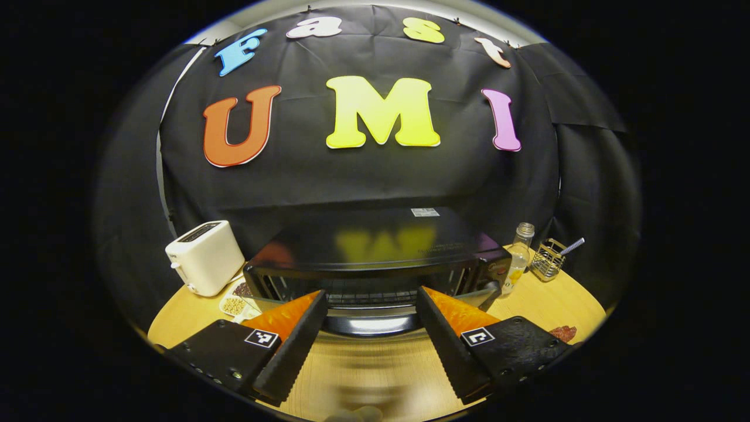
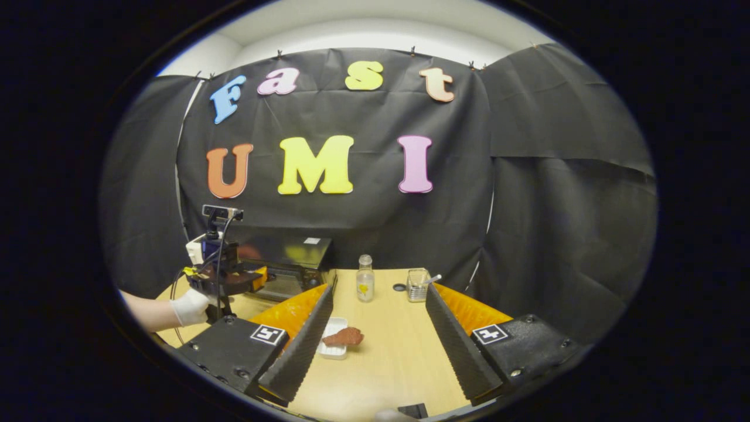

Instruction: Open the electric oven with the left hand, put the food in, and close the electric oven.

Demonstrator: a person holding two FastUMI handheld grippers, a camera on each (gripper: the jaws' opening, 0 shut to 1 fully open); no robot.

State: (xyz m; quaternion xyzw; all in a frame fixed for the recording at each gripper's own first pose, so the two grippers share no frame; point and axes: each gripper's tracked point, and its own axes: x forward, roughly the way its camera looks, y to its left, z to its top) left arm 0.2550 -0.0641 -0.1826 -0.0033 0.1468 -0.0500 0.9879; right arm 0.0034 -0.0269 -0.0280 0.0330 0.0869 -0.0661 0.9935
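In the left gripper view, the left gripper (image 1: 370,319) hangs with fingers spread wide before the electric oven (image 1: 381,258) at frame centre, its door handle (image 1: 370,322) lying between the fingertips, untouched. A toaster (image 1: 205,257) stands at left; bare table (image 1: 363,369) fills the bottom. In the right gripper view, the right gripper (image 2: 379,302) is splayed open, the food (image 2: 343,337) on a small white tray (image 2: 333,349) just inside its left finger, with clear tabletop toward the bottle (image 2: 365,278) behind.

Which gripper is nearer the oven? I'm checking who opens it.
Left. The left gripper is open right in front of the oven; the right gripper is open farther off, above the food.
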